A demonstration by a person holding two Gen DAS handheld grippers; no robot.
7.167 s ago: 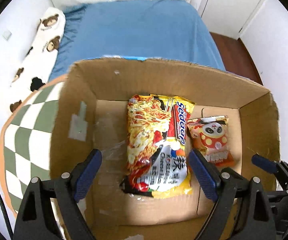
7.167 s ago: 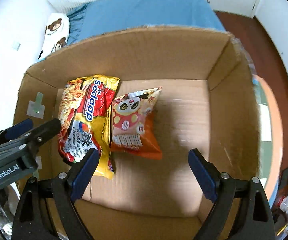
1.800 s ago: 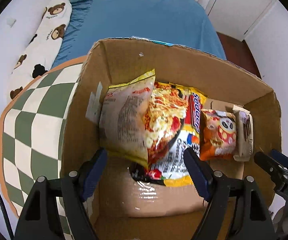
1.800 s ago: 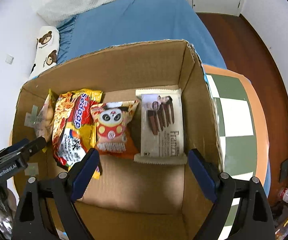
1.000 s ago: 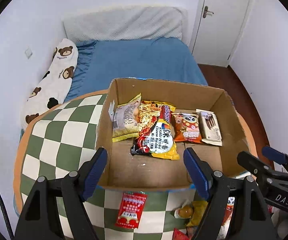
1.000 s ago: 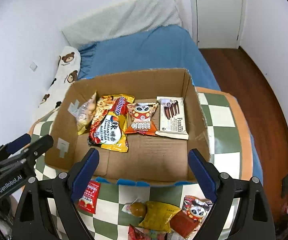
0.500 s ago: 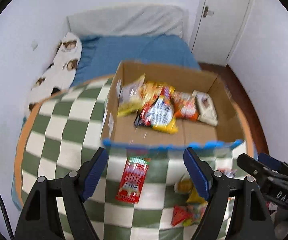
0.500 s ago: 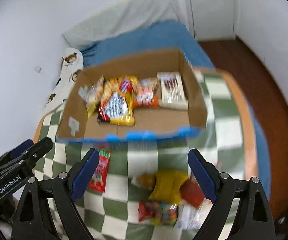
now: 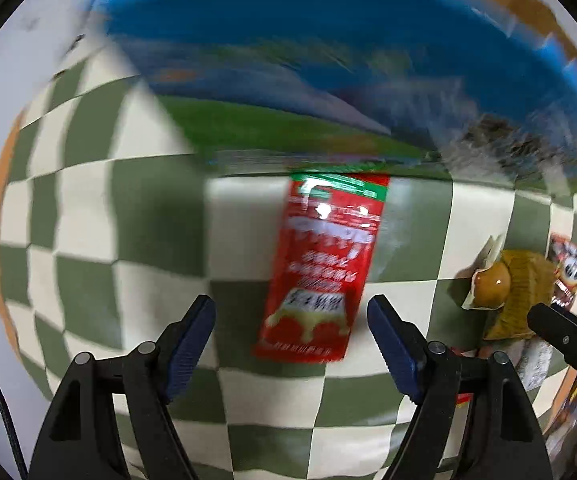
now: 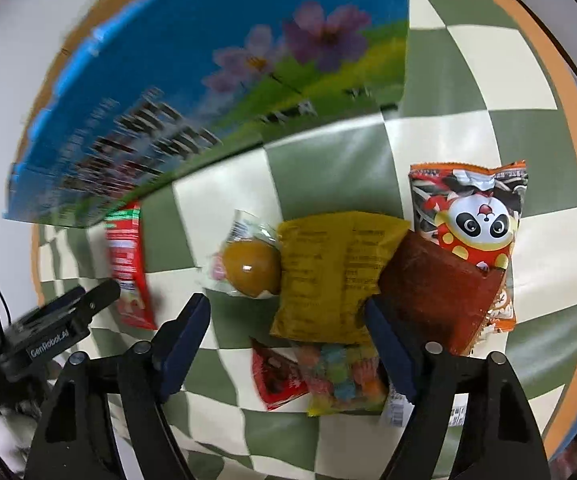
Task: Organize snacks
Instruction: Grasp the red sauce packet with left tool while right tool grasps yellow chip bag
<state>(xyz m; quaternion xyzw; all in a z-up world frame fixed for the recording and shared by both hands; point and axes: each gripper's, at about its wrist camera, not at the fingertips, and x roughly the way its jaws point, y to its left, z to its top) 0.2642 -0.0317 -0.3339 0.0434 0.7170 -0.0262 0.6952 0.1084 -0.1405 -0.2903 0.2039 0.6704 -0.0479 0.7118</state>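
Red packet: the red packet point(image 9: 320, 268) is what I take as my left hand's target. It lies flat on the checked counter point(image 9: 88, 208), its top edge just at the foot of the box point(image 9: 288, 40), label up, white lettering blurred past reading.
Yellow packet: the yellow packet point(image 10: 328, 276) lies back side up, small print showing, to the right of the red packet and near the box's front wall. Its lower end sits between my right jaws.
Neighbours of the yellow packet: a clear-wrapped brown egg point(image 10: 252, 264) touches its left edge; a dark red-brown packet point(image 10: 436, 296) overlaps its right edge, with a panda packet point(image 10: 476, 216) beyond that; a bag of coloured candy point(image 10: 344, 376) and a small red wrapper point(image 10: 276, 376) lie just below it.
Left gripper: the left gripper point(image 9: 290, 336) points down over the red packet, jaws released, the packet's lower end between them, pads apart from it on both sides.
Right gripper: the right gripper point(image 10: 288, 332) has its jaws closing, yellow packet between them; I see no pad pressing on it yet.
Step in hand: I judge this the reach for the next two loose snacks, the grasp not yet made.
Next move: I would need both grippers low enough to pinch thin, flat film. On the right I must catch the yellow packet alone, without dragging the egg or the red-brown packet.
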